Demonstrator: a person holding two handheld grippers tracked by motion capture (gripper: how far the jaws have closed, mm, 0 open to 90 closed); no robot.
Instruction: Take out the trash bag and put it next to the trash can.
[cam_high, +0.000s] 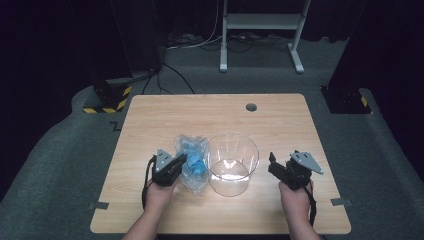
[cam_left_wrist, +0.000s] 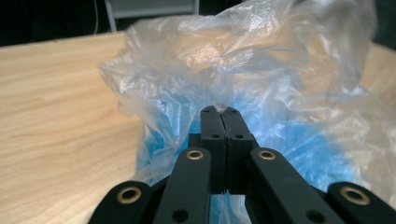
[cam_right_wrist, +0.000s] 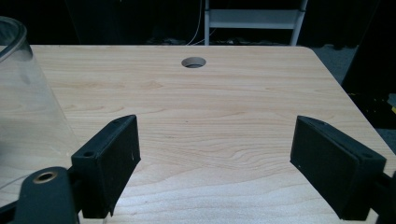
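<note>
A: Where is the plastic bag (cam_high: 192, 161) right now?

B: On the wooden worktop (cam_high: 280, 120), just left of the clear bowl (cam_high: 231, 162) and touching or nearly touching its side. It is crinkled clear film with something blue inside.

A: And the left claw (cam_high: 180, 161)?

B: It sits at the bag's left edge in the high view. In the left gripper view the 2 black jaws are pressed together, with a pinch of the film caught at their tips, so the left claw (cam_left_wrist: 224, 112) is clamped on the plastic bag (cam_left_wrist: 261, 93). The blue contents lie behind and below the jaws; what they are I cannot tell.

A: Is the bag off the worktop?

B: I cannot tell. Its lower part looks to rest on the wood.

A: The right claw (cam_high: 272, 165)?

B: Wide apart and holding nothing. It is just right of the bowl, apart from it. In the right gripper view the right claw (cam_right_wrist: 215, 158) has bare wood between its 2 jaws, the bowl (cam_right_wrist: 28, 112) stands at the left edge, and a round hole (cam_right_wrist: 193, 62) in the worktop (cam_right_wrist: 224, 102) lies ahead.

A: What is in the bowl?

B: Nothing that I can make out; it stands upright, mouth up.
</note>
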